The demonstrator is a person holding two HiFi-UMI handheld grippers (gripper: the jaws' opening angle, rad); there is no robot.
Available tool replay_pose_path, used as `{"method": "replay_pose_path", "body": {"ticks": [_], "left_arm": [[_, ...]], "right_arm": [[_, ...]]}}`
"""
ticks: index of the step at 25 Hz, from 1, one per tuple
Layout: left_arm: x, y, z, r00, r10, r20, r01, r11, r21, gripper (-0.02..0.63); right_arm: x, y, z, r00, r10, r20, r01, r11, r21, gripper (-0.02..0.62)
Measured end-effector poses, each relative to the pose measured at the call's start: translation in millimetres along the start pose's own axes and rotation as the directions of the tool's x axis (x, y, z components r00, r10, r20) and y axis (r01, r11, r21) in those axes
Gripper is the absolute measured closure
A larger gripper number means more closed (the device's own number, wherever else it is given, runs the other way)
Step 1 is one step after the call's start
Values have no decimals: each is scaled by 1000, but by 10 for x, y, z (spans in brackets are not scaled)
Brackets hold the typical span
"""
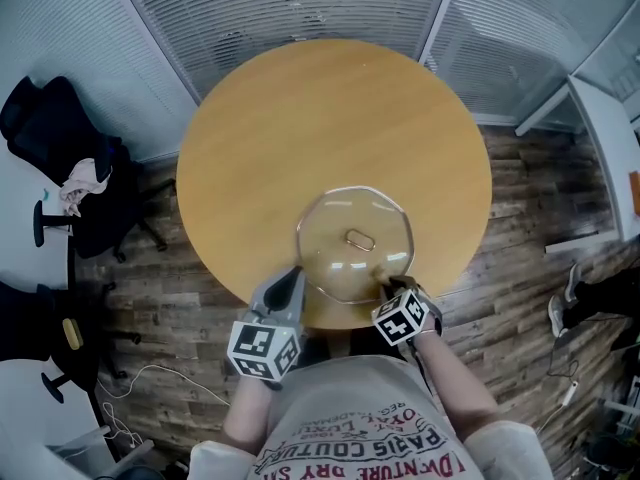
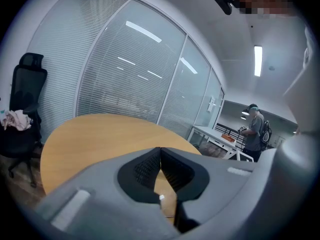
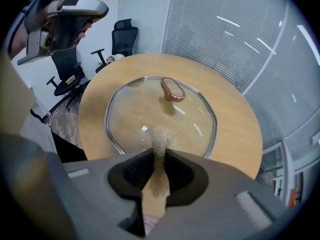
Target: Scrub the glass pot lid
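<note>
Desk: Status on the lid?

Operator: I see the glass pot lid (image 1: 335,218) lying dome-up on the round wooden table (image 1: 300,118), close to the edge nearest me. Its brown handle (image 1: 360,239) sits at the centre of the glass.

Desk: What is your right tool doing?

Operator: My right gripper (image 1: 388,286) is clenched on a tan scrubber (image 3: 159,139). The fuzzy end pokes out past the jaws and meets the glass just inside the near rim, on the right side in the head view. In the right gripper view the lid (image 3: 150,114) fills the middle, with the handle (image 3: 172,89) beyond the scrubber.

Desk: And the left?

Operator: My left gripper (image 1: 295,273) has its tip at the lid's near-left rim. In its own view the left gripper (image 2: 160,151) has its jaws pressed together at the tips, and I make out nothing between them. Whether it touches the rim, I cannot tell.

Desk: Anything around you?

Operator: A black office chair (image 1: 60,138) stands off the table's left, and blinds (image 2: 125,74) cover the glass wall beyond. A person (image 2: 255,129) stands far back in the left gripper view.
</note>
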State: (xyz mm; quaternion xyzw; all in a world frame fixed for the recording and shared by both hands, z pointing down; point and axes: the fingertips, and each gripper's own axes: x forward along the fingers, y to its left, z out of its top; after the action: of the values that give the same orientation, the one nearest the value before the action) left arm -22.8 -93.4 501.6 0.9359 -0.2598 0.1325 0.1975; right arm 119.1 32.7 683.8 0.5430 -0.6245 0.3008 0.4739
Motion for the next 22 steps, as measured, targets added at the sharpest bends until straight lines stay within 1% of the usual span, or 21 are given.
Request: {"method": "replay_pose_path", "body": {"ticks": [9,17,22], "left_arm": [[-187,88,-60,1000,-13,-6,13,1000,10,598],[-347,310,-59,1000,17,-6,-17,1000,0,598],[-405,408,9,999,35,12,-35,999,-10,598]], "right_arm": [[-32,392,179,998,52,22,-53,998,46,529],[-5,671,336,994,103,27,-103,994,33,529],[-10,835,419,987,159,20,-159,987,2,529]]}}
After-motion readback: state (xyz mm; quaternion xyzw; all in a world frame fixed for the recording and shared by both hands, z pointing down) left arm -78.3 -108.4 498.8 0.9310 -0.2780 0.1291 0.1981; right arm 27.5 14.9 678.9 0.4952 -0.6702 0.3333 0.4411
